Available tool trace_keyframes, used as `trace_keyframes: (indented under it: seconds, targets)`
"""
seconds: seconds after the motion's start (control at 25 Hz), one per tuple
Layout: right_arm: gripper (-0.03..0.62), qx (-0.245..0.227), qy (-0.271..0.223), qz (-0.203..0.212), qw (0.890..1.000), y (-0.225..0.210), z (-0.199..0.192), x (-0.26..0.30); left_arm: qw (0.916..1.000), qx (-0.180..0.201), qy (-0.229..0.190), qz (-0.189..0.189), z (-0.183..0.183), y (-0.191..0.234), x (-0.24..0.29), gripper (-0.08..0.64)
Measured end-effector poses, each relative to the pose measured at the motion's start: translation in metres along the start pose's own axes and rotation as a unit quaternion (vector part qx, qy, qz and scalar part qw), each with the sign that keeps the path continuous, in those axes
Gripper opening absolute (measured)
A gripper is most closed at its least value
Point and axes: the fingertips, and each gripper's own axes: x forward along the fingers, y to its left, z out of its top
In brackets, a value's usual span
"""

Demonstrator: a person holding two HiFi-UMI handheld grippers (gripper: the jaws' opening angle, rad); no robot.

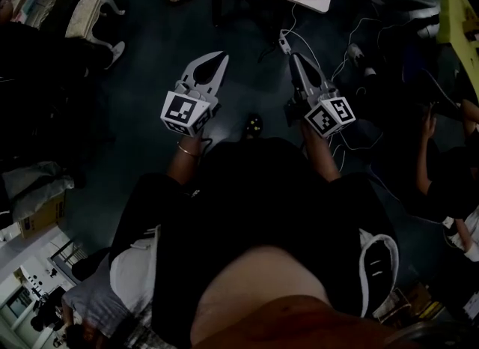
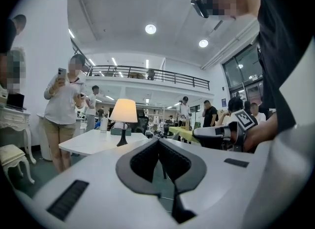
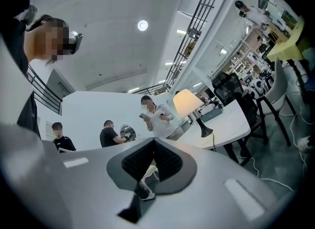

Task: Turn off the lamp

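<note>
Plainly, left gripper [image 2: 158,141] and right gripper [image 3: 153,142] are both closed, empty. Lit lamp [image 2: 123,116] stands near the edge of the table [image 2: 91,143]

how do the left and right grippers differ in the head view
The left gripper lies flat, its broad white face toward the head camera; the right gripper is turned on edge and looks narrow. The left points up-right in that view, the right up-left. Both are shut and hold nothing.
</note>
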Motion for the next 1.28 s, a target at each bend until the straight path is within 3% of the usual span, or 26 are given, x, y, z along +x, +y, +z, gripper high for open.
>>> trace_keyframes:
  seconds: [0.4, 0.84, 1.28]
  targets:
    - [0.002, 0.002, -0.009, -0.032, 0.999, -0.034, 0.005, 0.0, 0.9996, -0.001, 0.013, -0.026, 0.001, 0.006, 0.041, 0.006]
    - [0.002, -0.005, -0.022, -0.086, 0.996, -0.036, -0.008, 0.035, 0.9973, 0.015, 0.032, -0.064, -0.005, 0.061, 0.054, 0.006]
    - [0.002, -0.008, -0.05, -0.167, 0.985, -0.038, -0.028, 0.085, 0.9851, 0.005, 0.06, -0.161, -0.01, 0.114, 0.086, 0.007]
